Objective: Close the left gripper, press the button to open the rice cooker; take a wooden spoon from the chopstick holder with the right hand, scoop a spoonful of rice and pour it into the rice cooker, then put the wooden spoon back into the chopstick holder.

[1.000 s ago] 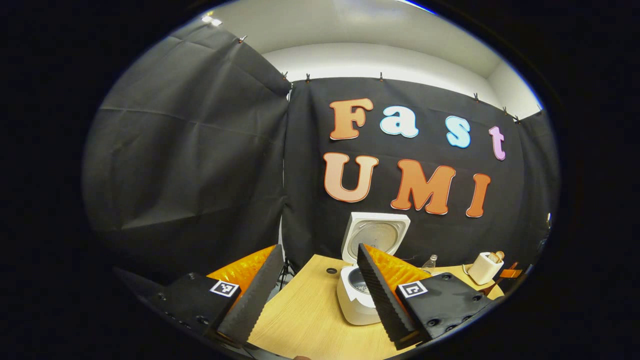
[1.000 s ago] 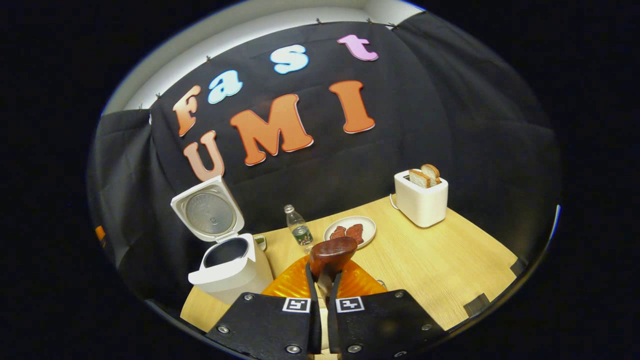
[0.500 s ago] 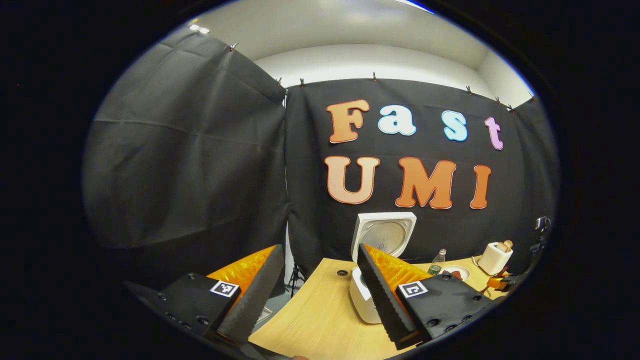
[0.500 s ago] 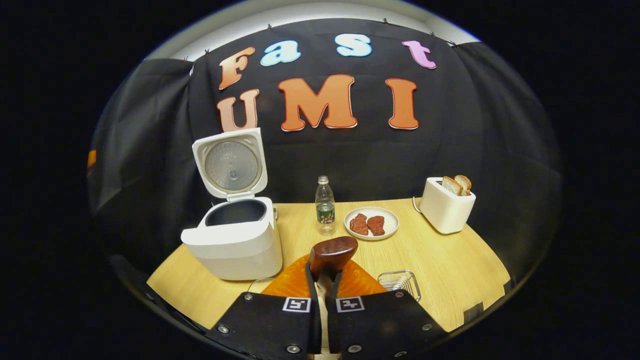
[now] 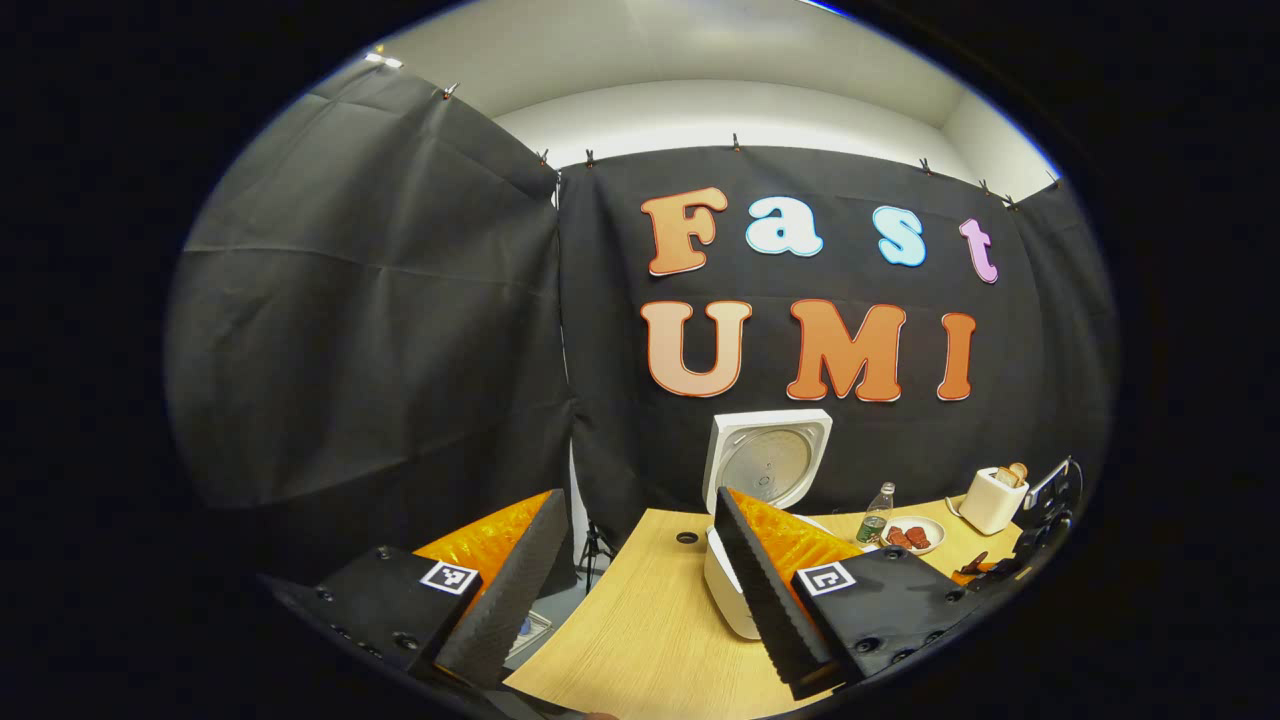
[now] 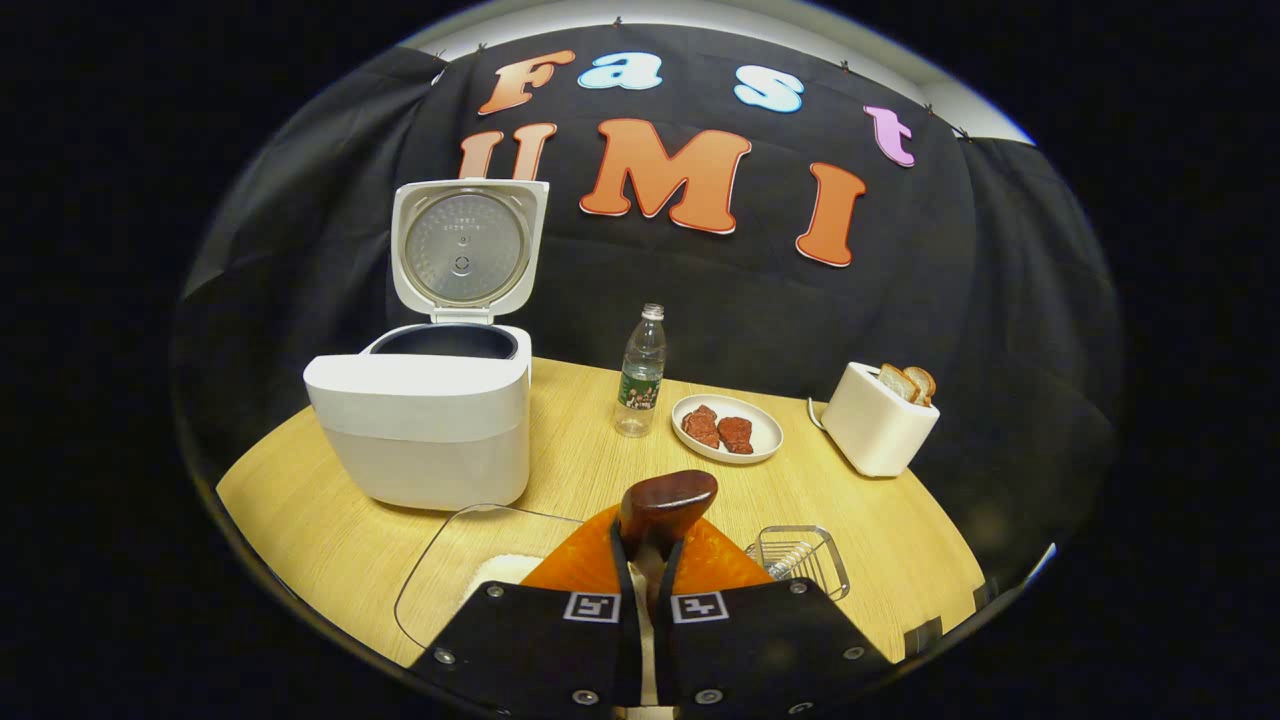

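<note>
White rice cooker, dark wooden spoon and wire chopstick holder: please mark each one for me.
White rice cooker (image 6: 420, 430): right gripper view, front wall of its body.
Dark wooden spoon (image 6: 667, 500): right gripper view, rounded bowl above the right claw.
Wire chopstick holder (image 6: 800, 555): right gripper view, its wire rim.

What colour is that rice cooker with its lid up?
The rice cooker is white, with a silvery inner lid; the right gripper view shows it best.

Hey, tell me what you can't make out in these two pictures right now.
- Right gripper view: whether the wooden spoon carries rice; its bowl faces away.
- Right gripper view: inside of the rice cooker; its front wall hides it.
- Right gripper view: the glass dish is partly behind the right gripper.
- Left gripper view: plate contents too small.
</note>
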Demonstrator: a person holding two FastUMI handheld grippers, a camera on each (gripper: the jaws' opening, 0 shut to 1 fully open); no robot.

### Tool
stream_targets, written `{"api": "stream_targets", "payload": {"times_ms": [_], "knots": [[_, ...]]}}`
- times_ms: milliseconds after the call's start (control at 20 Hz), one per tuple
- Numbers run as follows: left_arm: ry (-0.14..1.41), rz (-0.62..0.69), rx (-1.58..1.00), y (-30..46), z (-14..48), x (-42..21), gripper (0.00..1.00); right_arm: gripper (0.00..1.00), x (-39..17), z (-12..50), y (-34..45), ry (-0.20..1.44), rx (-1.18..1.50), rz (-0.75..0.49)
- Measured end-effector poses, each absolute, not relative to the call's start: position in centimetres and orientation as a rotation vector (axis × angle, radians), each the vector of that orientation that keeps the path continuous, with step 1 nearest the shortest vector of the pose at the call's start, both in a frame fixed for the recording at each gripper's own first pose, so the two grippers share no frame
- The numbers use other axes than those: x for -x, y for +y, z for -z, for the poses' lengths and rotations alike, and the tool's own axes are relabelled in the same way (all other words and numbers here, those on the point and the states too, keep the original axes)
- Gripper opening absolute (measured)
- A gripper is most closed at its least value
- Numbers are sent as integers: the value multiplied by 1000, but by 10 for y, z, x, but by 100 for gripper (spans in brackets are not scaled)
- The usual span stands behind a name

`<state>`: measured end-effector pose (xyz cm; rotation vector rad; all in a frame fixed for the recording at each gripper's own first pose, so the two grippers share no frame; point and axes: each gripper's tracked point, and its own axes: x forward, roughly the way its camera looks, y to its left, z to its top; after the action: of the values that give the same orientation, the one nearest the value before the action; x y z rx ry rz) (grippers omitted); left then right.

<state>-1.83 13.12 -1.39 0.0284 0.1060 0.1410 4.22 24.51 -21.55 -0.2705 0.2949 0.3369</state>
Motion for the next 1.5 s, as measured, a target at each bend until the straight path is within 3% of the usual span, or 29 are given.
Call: {"api": "stream_targets", "payload": {"times_ms": [650,1050,1500], "knots": [[156,-151,-10,146,36,14,100,5,-37,247,275,513,-317,-381],[166,-131,9,139,41,8,100,4,-38,264,263,660,-732,-282],[150,-123,11,132,34,6,100,4,-32,266,250,759,-1055,-253]]}}
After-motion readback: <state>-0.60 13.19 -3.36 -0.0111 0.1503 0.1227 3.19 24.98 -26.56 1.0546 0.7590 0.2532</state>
